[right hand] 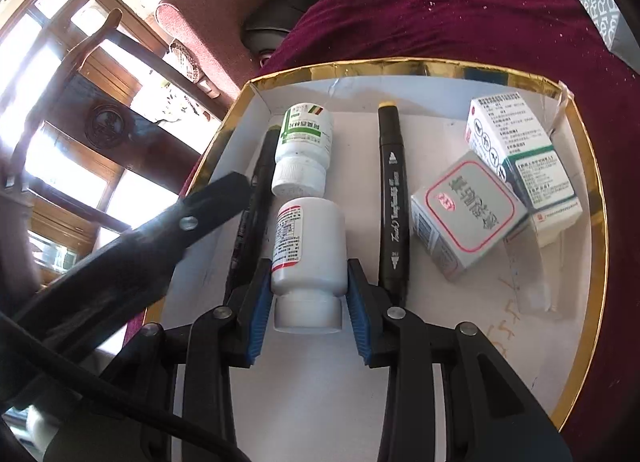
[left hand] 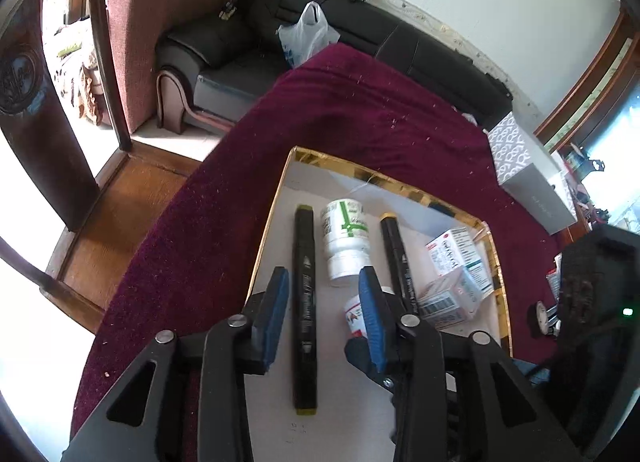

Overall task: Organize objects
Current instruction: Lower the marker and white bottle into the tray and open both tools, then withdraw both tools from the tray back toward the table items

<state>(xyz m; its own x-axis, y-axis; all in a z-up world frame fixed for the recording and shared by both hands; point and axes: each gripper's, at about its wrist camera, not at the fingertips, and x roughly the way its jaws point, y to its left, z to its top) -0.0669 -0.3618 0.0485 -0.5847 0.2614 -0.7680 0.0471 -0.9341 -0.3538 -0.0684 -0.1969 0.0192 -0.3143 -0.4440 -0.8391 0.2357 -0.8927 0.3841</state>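
A white tray with a gold rim (left hand: 360, 170) (right hand: 400, 66) lies on a maroon cloth. My left gripper (left hand: 323, 274) is open over the tray's left side. A black marker with olive ends (left hand: 305, 302) lies flat between its blue pads, touching neither. My right gripper (right hand: 310, 266) is shut on a white bottle with a red label (right hand: 308, 246) (left hand: 354, 316), cap toward the camera. Beyond it lies a green-labelled white bottle (right hand: 306, 142) (left hand: 344, 238). A second black marker (right hand: 394, 198) (left hand: 396, 258) and two medicine boxes (right hand: 464, 214) (right hand: 520, 150) lie further right.
The maroon cloth (left hand: 360, 102) covers the table. A grey patterned box (left hand: 524, 178) stands at its right edge. Behind are a black sofa (left hand: 248, 46) with a plastic bag (left hand: 306, 36), a red armchair (left hand: 160, 22) and dark wooden furniture (right hand: 120, 134).
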